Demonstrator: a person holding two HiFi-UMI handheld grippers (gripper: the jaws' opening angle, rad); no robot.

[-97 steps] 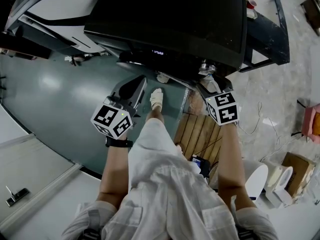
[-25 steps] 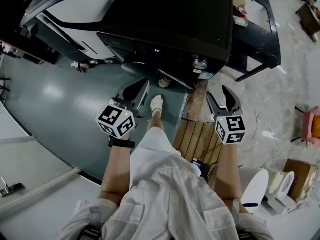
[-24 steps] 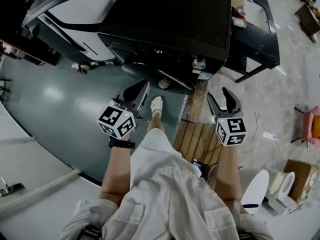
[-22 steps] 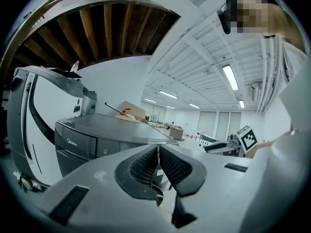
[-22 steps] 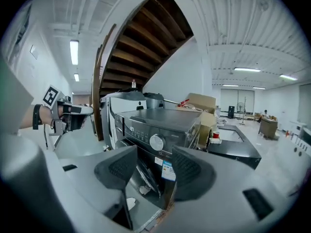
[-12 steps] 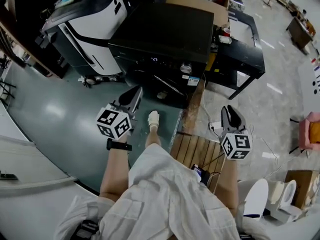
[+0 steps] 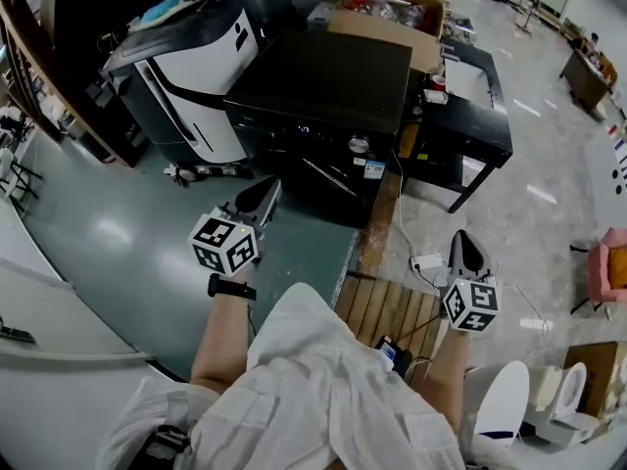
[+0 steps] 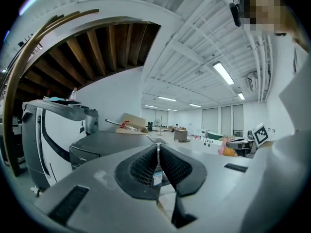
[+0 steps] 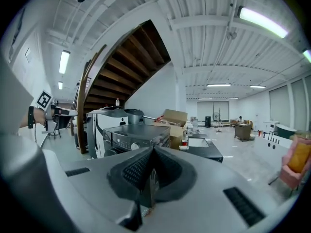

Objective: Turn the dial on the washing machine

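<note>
Tools both shut tight, holding nothing: right tool point(image 7: 463, 250) and left tool point(image 7: 257, 196). Well apart from the washing machine point(image 7: 323, 76) and the round dial point(image 7: 360, 145) on its front. Step close, open the right tool, pinch the dial softly, turn slowly.

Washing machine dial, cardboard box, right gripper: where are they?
dial point(image 7: 359, 145), head view, round silver face.
cardboard box point(image 7: 392, 35), head view, near side wall.
right gripper point(image 7: 461, 240), head view, tips of shut jaws.
</note>
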